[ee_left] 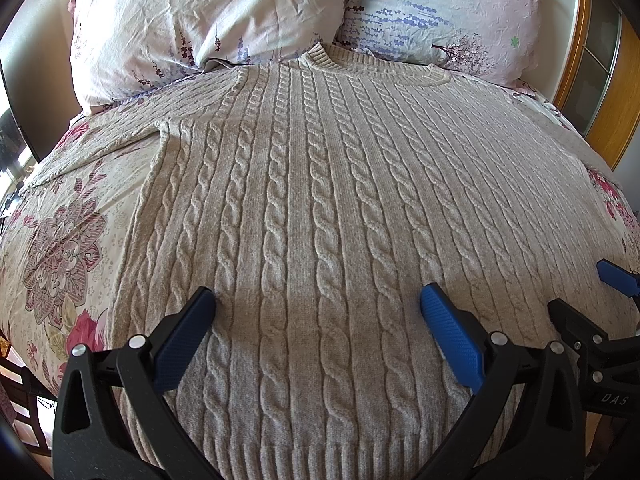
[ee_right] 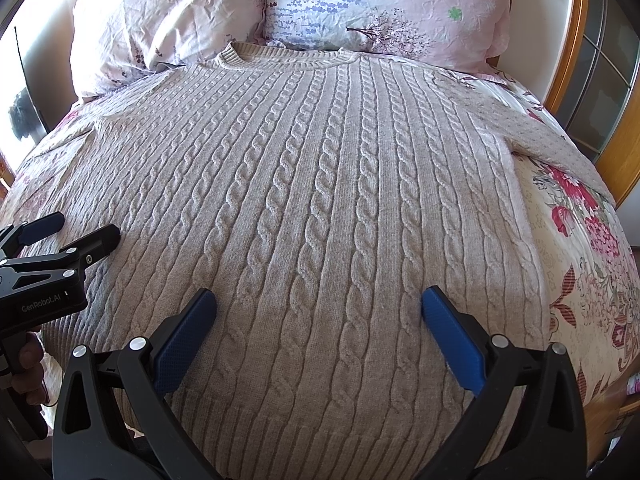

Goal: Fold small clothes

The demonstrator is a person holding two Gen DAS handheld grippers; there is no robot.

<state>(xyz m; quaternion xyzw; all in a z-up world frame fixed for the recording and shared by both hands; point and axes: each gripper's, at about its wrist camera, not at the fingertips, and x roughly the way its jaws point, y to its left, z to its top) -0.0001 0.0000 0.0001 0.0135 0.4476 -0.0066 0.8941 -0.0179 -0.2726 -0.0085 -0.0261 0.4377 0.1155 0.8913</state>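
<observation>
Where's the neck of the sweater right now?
The sweater's collar lies at the far end of the bed in both wrist views, butting against the two pillows near where they meet, far from both grippers.

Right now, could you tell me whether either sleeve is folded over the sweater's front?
No, the sweater lies flat with both sleeves spread outward.

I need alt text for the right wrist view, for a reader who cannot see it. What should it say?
A beige cable-knit sweater lies flat, collar away from the camera, on a floral bedsheet, with the open right tongs low over its lower part. The left tongs, also open, enter at the left edge, and two pink floral pillows lie beyond the collar.
</observation>
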